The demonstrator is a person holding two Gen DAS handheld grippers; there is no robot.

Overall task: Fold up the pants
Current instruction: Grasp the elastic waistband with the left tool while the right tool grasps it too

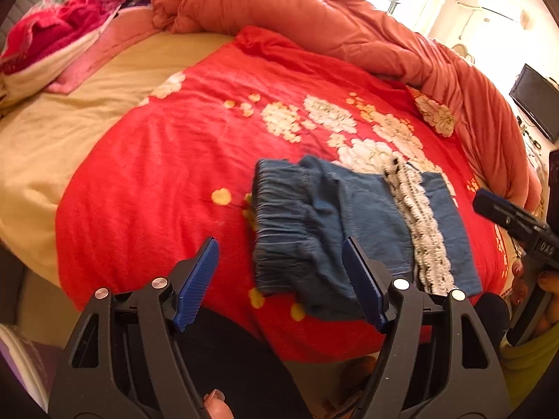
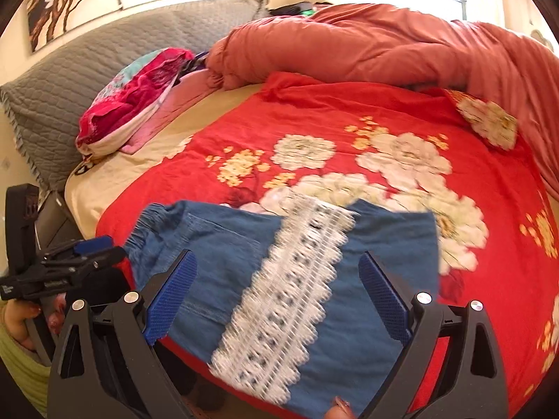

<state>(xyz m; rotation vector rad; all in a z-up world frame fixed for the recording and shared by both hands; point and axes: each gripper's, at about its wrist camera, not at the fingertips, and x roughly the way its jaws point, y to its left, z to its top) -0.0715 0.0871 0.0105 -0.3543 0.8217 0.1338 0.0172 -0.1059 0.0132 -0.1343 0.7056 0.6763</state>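
Blue denim pants (image 1: 349, 223) with a white lace band (image 1: 422, 230) lie folded into a compact rectangle on the red floral bedspread (image 1: 181, 160), near the bed's front edge. The elastic waistband (image 1: 279, 230) faces left. My left gripper (image 1: 279, 279) is open and empty, hovering just above the waistband end. In the right wrist view the pants (image 2: 216, 265) and lace band (image 2: 290, 289) fill the foreground. My right gripper (image 2: 279, 296) is open and empty above them, its jaws wide apart. The left gripper (image 2: 70, 269) shows at the left edge there.
A bunched orange duvet (image 1: 349, 35) runs along the far and right side of the bed. Pink and red pillows (image 2: 132, 104) and a grey headboard cushion (image 2: 87, 70) sit at the head. A cream sheet (image 1: 52, 132) covers the left. A TV (image 1: 538, 101) hangs at right.
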